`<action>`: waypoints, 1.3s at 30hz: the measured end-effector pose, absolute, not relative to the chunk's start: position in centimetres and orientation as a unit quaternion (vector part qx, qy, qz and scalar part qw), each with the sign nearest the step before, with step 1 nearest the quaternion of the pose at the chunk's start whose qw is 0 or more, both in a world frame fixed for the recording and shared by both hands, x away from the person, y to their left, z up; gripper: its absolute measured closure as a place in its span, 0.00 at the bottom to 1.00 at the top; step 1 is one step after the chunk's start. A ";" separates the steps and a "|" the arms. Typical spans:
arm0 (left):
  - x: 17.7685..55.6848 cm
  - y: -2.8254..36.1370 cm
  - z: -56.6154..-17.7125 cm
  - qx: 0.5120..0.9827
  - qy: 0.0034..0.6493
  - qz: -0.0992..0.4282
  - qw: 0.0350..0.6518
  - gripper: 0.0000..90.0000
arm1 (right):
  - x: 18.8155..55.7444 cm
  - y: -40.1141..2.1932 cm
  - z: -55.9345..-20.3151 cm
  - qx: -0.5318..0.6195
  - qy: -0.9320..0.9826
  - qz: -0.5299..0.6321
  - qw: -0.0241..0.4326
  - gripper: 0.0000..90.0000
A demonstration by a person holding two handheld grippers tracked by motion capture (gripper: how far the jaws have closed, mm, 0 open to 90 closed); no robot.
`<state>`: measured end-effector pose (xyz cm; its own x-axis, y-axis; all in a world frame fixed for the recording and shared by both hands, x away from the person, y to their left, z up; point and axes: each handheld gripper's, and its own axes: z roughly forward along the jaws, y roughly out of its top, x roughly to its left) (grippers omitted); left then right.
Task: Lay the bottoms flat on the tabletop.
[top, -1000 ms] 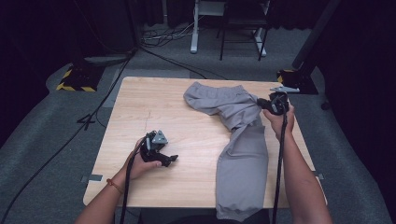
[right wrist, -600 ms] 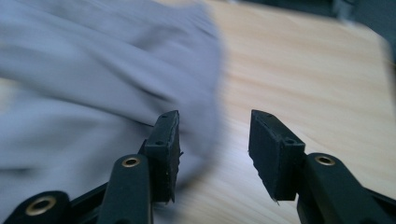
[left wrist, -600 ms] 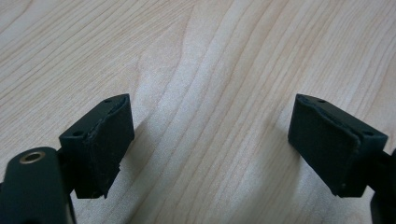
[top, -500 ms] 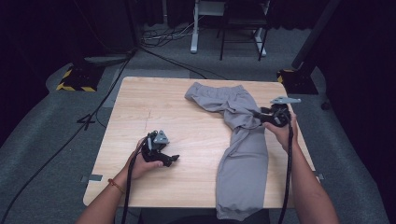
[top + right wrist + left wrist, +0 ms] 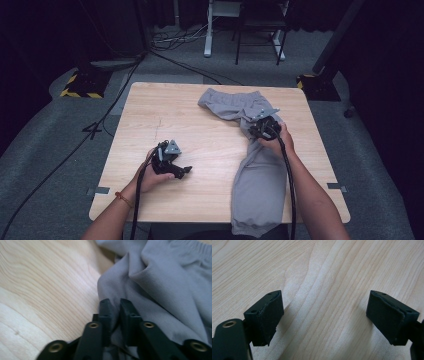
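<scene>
**Pinching the trousers mid-length, getting ready to pull them straight**

Starting nearest: finding the grey trousers [image 5: 257, 185] stretched down the right half of the surface [image 5: 200, 130], with one leg end drooping over the near edge and the waistband end bunched toward the far side. Resting the left claw [image 5: 182, 172] on bare wood, well apart from the cloth. Gaping wide in the left gripper view [image 5: 324, 315], with only wood grain between the pads and nothing gripped.

Moving farther in: bearing down with the right claw [image 5: 260, 129] about where the leg meets the seat. Having just been closing, and now squeezing a thin ridge of fabric between pads that are almost touching, as seen in the right gripper view [image 5: 116, 302], with looser folds of the trousers [image 5: 170, 290] piling up beyond.

Judging the step as taking hold of the garment, most likely for straightening or folding. Calling next for a slight lift and a steady pull, keeping the pinch firm so the thin fold is not slipping out. Probably also calling for bringing the left claw across for a second hold, since one pinch is likely just dragging the bunched end along.

Watching the right gripper's own cable [image 5: 289, 175], which is trailing over the trouser leg and possibly snagging it. Beyond the far edge, noting floor cables [image 5: 175, 42], a white desk leg [image 5: 207, 35] and a yellow-and-black striped base [image 5: 80, 86], all well apart and hindering nothing.
</scene>
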<state>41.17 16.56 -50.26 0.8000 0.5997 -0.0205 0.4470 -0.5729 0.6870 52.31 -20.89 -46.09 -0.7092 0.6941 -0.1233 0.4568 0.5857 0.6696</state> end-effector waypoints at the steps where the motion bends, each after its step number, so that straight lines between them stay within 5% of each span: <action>1: 41.2 16.6 -50.3 0.880 0.297 0.108 0.354 0.17 | 52.1 -21.1 -45.6 0.331 0.865 0.325 0.189 0.98; 12: 41.2 16.6 -50.3 0.880 0.297 0.108 0.354 0.17 | 49.9 -20.0 -40.7 0.285 0.856 0.394 0.173 0.99; 25: 41.2 16.6 -50.3 0.881 0.295 0.108 0.354 0.17 | 40.5 -10.4 -38.8 0.106 0.899 0.418 0.074 0.97; 28: 41.0 16.8 -50.3 0.880 0.296 0.110 0.354 0.17 | 38.2 -9.5 -39.2 0.093 0.900 0.423 0.049 0.77; 29: 41.0 16.8 -50.3 0.880 0.296 0.110 0.354 0.17 | 38.2 -9.5 -39.2 0.093 0.900 0.423 0.049 0.77; 32: 40.8 17.0 -50.2 0.881 0.299 0.107 0.351 0.17 | 38.2 -12.2 -39.1 0.113 0.892 0.430 0.076 0.62; 39: 39.2 15.7 -48.4 0.879 0.281 0.092 0.373 0.22 | 40.1 -20.6 -42.2 0.215 0.881 0.400 0.133 0.54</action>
